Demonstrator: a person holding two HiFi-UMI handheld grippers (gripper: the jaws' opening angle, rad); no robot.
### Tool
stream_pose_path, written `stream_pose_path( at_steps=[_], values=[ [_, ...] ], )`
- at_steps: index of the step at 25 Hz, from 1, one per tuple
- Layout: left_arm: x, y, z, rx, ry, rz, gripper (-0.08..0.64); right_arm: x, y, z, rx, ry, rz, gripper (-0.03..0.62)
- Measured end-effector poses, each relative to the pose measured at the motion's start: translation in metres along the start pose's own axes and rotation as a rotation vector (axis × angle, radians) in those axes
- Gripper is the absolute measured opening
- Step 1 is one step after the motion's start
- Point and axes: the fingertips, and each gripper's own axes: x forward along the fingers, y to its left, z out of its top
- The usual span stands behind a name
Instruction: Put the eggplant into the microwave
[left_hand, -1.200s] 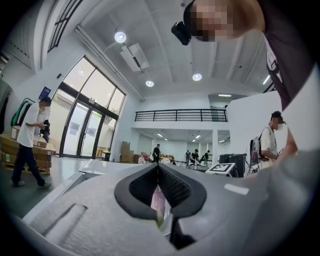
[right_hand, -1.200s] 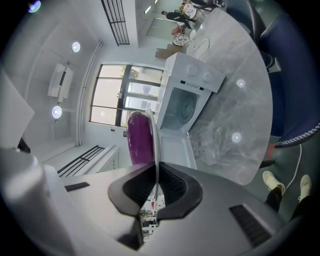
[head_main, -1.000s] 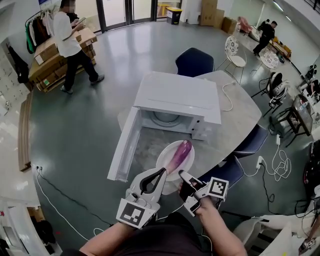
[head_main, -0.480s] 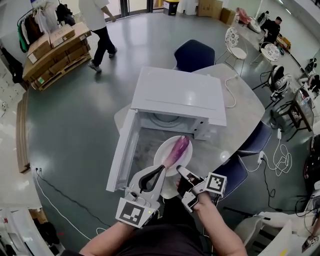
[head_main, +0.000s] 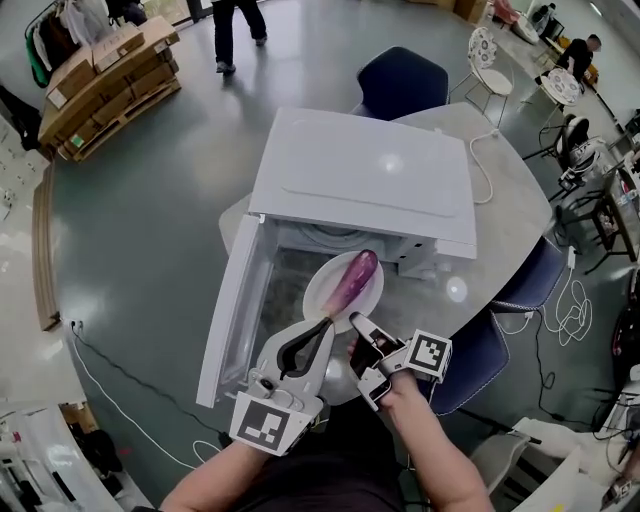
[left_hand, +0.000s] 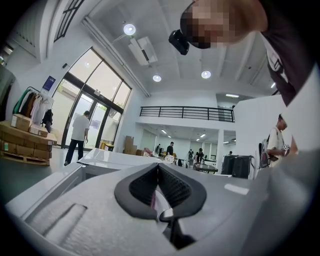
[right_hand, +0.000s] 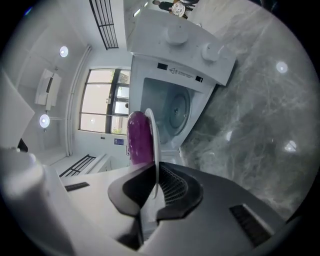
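A purple eggplant (head_main: 353, 279) lies lengthwise on a white plate (head_main: 318, 296), just below the centre of the head view. The plate is held above a grey marbled table (head_main: 500, 220), right at the mouth of a white microwave (head_main: 360, 175). From overhead it cannot be told whether the plate's far rim has crossed the threshold.

The left gripper (head_main: 326, 324) pinches the plate's near rim, its dark ribbed pads pressed together on the thin white edge. Just beside it, the right gripper (head_main: 354, 322) clamps the same rim in the same way. In the right gripper view the plate shows edge-on, with the eggplant on its left face.

The microwave's door (head_main: 232, 315) hangs wide open toward the lower left of the frame. Behind the plate, the round turntable (right_hand: 175, 112) shows inside the cavity.

A strip label (right_hand: 182, 73) with a triangle mark sits on the control panel below two round knobs (right_hand: 176, 35), its print too small to read. Black-and-white square markers cover the cubes on the left (head_main: 268, 425) and right (head_main: 430, 355) grippers and bear no words.

A white cable (head_main: 485, 170) trails across the table at right. A blue chair (head_main: 400, 80) stands at the top of the frame, and cardboard boxes (head_main: 100, 70) are stacked at upper left. A person (head_main: 238, 30) crosses the floor at the top edge.
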Motion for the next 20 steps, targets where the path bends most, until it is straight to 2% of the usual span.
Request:
stream_pose_path(
  at_steps=[13,20],
  values=[
    [0.037,0.039,-0.049,-0.02,0.011,0.055,0.008,0.063,-0.059,0.04,0.038,-0.003,-0.022,0.021],
    [0.05,0.05,-0.066,-0.028,0.029,0.065,0.008,0.09,-0.07,0.056,0.057,-0.021,-0.02,0.021]
  ],
)
